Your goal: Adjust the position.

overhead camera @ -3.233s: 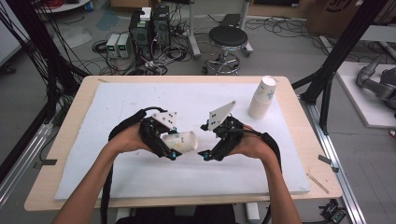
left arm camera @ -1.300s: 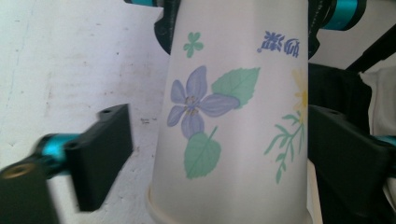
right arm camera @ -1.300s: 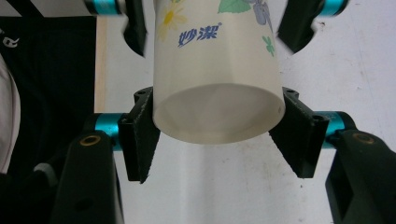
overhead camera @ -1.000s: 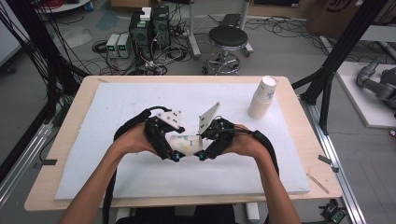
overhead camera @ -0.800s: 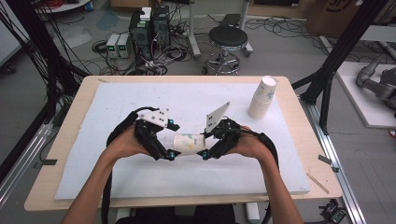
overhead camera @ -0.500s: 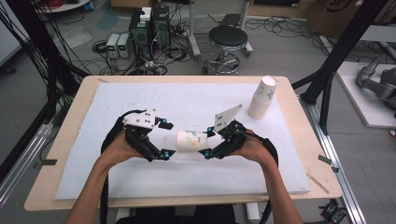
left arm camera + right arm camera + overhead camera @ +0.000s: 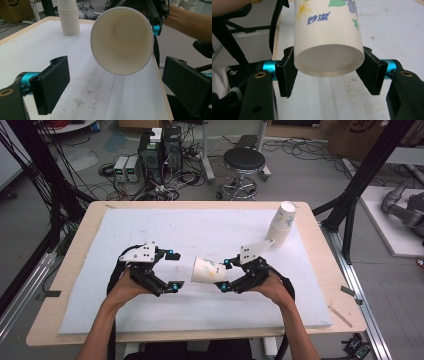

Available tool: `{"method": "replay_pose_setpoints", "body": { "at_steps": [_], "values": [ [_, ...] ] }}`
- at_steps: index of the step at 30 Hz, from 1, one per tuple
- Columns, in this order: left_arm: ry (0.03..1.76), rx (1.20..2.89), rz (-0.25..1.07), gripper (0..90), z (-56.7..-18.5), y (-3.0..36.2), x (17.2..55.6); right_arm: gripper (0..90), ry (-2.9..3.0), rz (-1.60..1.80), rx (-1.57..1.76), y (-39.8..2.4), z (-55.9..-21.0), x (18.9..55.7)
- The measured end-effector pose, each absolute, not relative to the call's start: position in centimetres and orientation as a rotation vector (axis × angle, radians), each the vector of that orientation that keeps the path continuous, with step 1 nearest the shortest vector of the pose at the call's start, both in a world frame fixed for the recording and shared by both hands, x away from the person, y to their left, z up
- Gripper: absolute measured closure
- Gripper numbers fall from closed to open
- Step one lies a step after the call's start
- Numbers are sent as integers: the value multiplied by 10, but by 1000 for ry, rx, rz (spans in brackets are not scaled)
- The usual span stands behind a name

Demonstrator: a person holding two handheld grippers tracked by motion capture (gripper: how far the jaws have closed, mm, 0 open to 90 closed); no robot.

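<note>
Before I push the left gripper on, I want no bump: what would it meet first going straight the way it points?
Probably the open mouth of the paper cup, held sideways by the right gripper. The left gripper has open jaws and points at it; the gap is hard to judge.

You have one loose paper cup [image 7: 207, 270], one stack of paper cups [image 7: 281, 226] on the counter [image 7: 200, 227] — and two tools: left tool [image 7: 172, 270], right tool [image 7: 225, 275].
</note>
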State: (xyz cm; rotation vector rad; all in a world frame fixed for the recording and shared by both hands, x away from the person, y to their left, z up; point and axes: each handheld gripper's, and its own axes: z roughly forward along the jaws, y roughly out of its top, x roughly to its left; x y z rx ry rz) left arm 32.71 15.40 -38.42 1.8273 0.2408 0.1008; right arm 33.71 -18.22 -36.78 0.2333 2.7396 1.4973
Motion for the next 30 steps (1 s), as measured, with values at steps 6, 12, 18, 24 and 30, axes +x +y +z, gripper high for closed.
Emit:
{"method": "replay_pose_setpoints", "body": {
  "at_steps": [6,12,18,24,30],
  "values": [
    [247,1779,81,78,-393,158,327,372,2715,1581,221,-185,-376,339],
    [238,1744,65,78,-396,157,326,372,2686,1657,196,-184,-379,339],
    [213,1697,40,71,-395,152,326,372,2665,1683,169,-183,-379,337],
    [194,1695,19,70,-395,139,327,372,2655,1702,148,-182,-379,337],
    [165,1684,-1,59,-394,124,327,372,2648,1724,141,-182,-378,337]
  ]
}}
